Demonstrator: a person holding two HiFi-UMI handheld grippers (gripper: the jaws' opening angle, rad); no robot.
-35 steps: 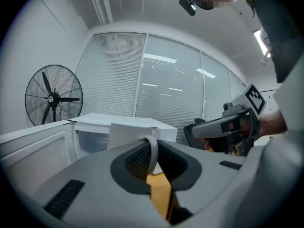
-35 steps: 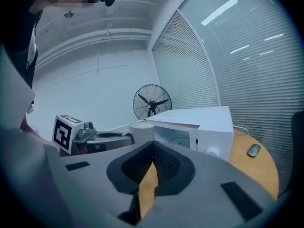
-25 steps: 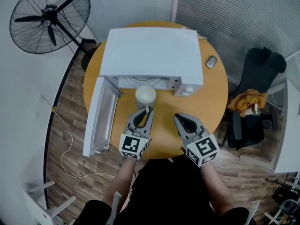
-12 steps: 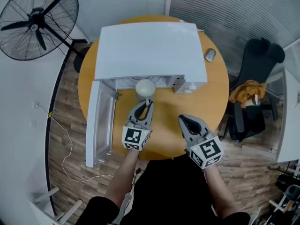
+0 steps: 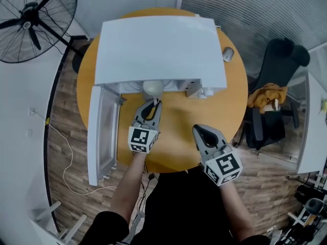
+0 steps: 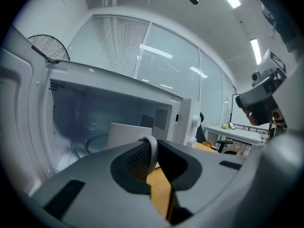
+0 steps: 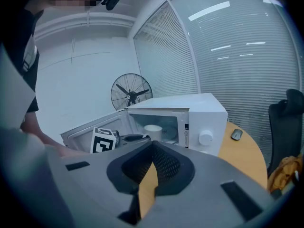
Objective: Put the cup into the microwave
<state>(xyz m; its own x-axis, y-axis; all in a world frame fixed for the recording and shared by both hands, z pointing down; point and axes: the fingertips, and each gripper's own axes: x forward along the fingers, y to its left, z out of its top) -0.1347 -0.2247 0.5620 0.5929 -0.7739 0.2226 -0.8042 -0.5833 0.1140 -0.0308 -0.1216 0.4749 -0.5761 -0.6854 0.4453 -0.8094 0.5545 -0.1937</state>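
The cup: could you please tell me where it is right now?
In the head view the cup is in the mouth of the open microwave, just ahead of the left gripper, which is holding its handle.

The white cylindrical cup (image 5: 153, 87) stands upright just inside the mouth of the open white boxy microwave (image 5: 161, 47).

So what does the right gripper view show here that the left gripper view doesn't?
Only the right gripper view: the fan, the mouse, the control knob, and the left gripper seen from outside with its marker cube.
Only the left gripper view: the cup handle clamped between that gripper's jaws, and the glass turntable.
Both: the open microwave with the cup at its opening.
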